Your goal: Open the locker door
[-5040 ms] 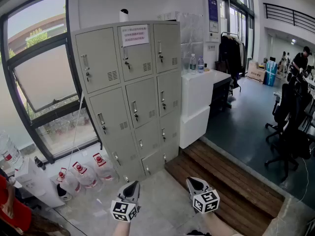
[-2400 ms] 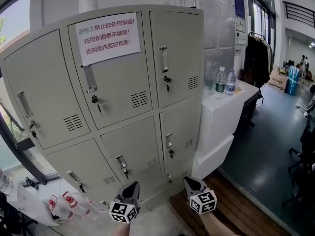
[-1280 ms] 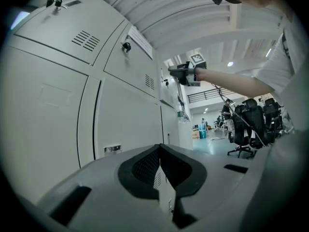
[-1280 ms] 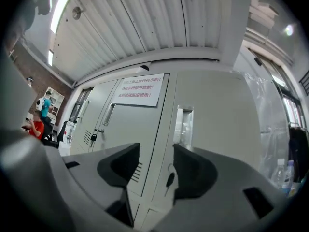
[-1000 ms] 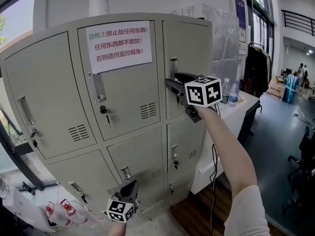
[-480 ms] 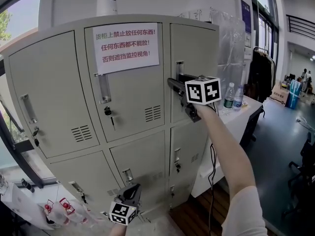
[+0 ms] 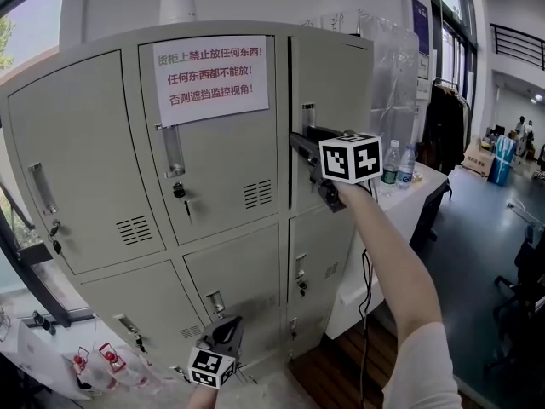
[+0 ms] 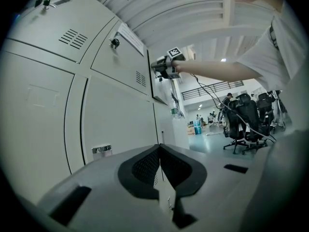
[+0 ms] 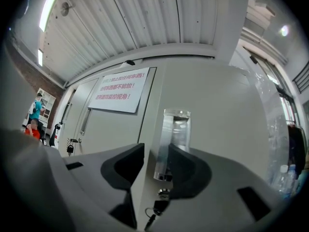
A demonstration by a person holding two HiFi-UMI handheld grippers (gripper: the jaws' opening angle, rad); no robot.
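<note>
The grey locker bank fills the head view. Its top right door stands slightly ajar, with a dark gap along its left edge. My right gripper is held out level at that door. Its jaws have just been closing and now pinch the door's edge strip and the chrome handle between them. A key hangs in the lock below the handle. My left gripper hangs low before the bottom lockers, jaws shut and empty.
A paper notice is stuck on the top middle door. A white device stands on the locker bank's top. Right of it, two bottles stand on a white counter. Bags lie on the floor at lower left; office chairs at far right.
I came up to the lockers and my right gripper rose to the top right door's handle. Since half a second ago its jaws have narrowed on the handle and the door's gap has widened.
</note>
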